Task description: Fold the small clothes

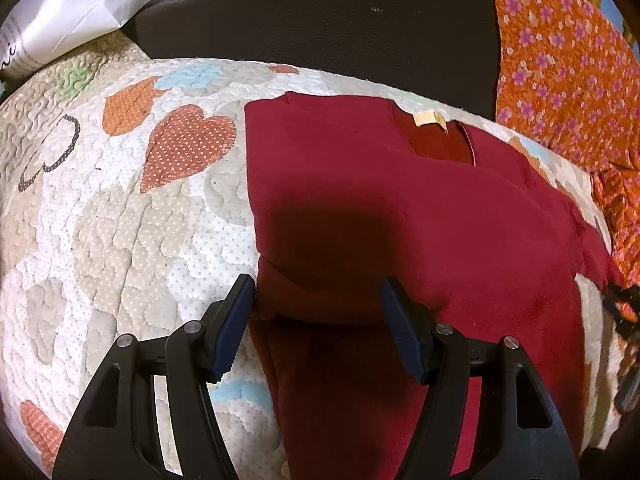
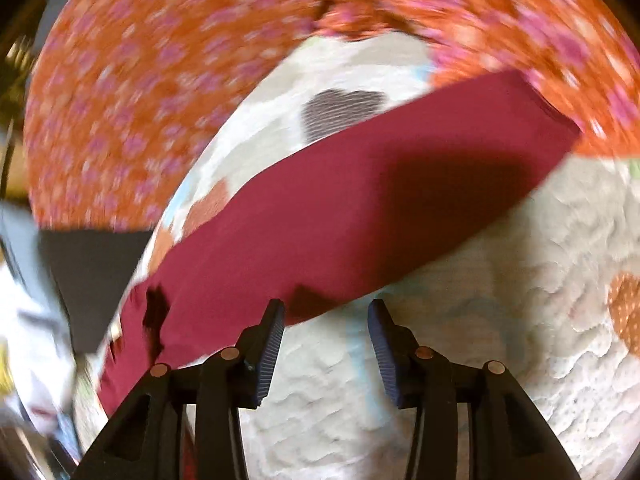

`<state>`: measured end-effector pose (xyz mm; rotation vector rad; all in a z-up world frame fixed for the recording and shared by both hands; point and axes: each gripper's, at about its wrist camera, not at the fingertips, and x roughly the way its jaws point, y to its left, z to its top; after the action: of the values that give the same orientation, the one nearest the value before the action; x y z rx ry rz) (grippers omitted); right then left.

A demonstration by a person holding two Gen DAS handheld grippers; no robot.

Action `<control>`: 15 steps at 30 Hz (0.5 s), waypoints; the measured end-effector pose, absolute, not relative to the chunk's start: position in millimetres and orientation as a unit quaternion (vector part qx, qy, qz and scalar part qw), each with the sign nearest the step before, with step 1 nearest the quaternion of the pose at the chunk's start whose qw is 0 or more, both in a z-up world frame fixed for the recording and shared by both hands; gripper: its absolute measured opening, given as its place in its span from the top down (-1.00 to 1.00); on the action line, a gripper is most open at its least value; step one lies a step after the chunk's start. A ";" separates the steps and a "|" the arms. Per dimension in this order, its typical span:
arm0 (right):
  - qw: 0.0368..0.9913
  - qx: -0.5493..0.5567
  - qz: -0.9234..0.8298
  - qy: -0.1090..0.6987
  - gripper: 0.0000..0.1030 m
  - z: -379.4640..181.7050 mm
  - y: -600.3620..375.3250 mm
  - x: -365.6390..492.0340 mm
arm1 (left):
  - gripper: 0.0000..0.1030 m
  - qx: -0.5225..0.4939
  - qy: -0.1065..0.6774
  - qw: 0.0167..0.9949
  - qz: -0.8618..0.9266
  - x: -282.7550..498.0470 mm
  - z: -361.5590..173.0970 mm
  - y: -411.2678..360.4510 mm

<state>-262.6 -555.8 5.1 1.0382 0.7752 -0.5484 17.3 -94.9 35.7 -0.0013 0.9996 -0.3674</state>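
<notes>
Over the quilt (image 1: 120, 220), both hand-held grippers (image 1: 318, 292) (image 2: 326, 312) gape empty beside the red garment (image 1: 400, 200).

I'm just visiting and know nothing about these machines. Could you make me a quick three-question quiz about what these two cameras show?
1. True or false: the red garment lies on a bare wooden table.
2. What colour is the small label at the garment's neck? A) pale yellow B) blue C) black
3. Fill in: the orange cloth beside the quilt is printed with pink ____.

Key: 1 false, it lies on the heart-patterned quilt; 2 A; 3 flowers.
</notes>
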 end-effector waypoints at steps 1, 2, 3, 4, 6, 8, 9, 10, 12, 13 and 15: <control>0.759 0.494 -0.255 0.338 0.19 0.9 -560.8 -266.6 | -0.27 -0.005 0.475 0.863 -0.174 18.6 36.8 -93.8; 0.759 0.510 -0.253 0.316 0.19 -2.0 -566.5 -269.4 | -0.27 -0.007 0.473 0.864 -0.173 19.1 37.7 -93.0; 0.758 0.522 -0.254 0.298 0.19 -4.4 -572.2 -270.4 | -0.27 -0.009 0.472 0.865 -0.172 19.7 38.7 -92.1; 0.755 0.535 -0.257 0.281 0.19 -6.4 -579.2 -270.1 | -0.27 -0.011 0.471 0.865 -0.171 20.6 40.0 -91.0; 0.754 0.550 -0.258 0.251 0.22 -7.1 -591.1 -265.5 | -0.27 -0.016 0.470 0.866 -0.170 21.7 41.6 -89.0; 0.762 0.538 -0.255 0.253 0.66 -3.1 -600.4 -253.2 | -0.27 -0.019 0.471 0.866 -0.169 22.7 43.1 -86.3; 0.772 0.516 -0.262 0.262 0.84 6.6 -601.7 -245.0 | -0.27 -0.023 0.471 0.865 -0.169 23.5 44.4 -84.2; 0.787 0.494 -0.261 0.260 0.84 20.4 -598.3 -237.5 | -0.27 -0.026 0.471 0.865 -0.169 24.3 45.9 -82.1; 0.831 0.441 -0.230 0.250 0.84 58.6 -579.5 -223.7 | -0.27 -0.037 0.466 0.868 -0.167 27.2 51.7 -75.6; 0.856 0.402 -0.208 0.250 0.84 82.6 -564.1 -212.5 | -0.27 -0.043 0.463 0.870 -0.165 28.7 55.2 -72.4; 0.896 0.336 -0.156 0.244 0.84 124.9 -524.3 -191.9 | -0.27 -0.060 0.455 0.874 -0.161 31.8 62.8 -63.6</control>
<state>-191.9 -524.3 124.9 0.6963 0.5048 -0.3227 31.8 -63.6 62.8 -0.1247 0.9500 -0.3368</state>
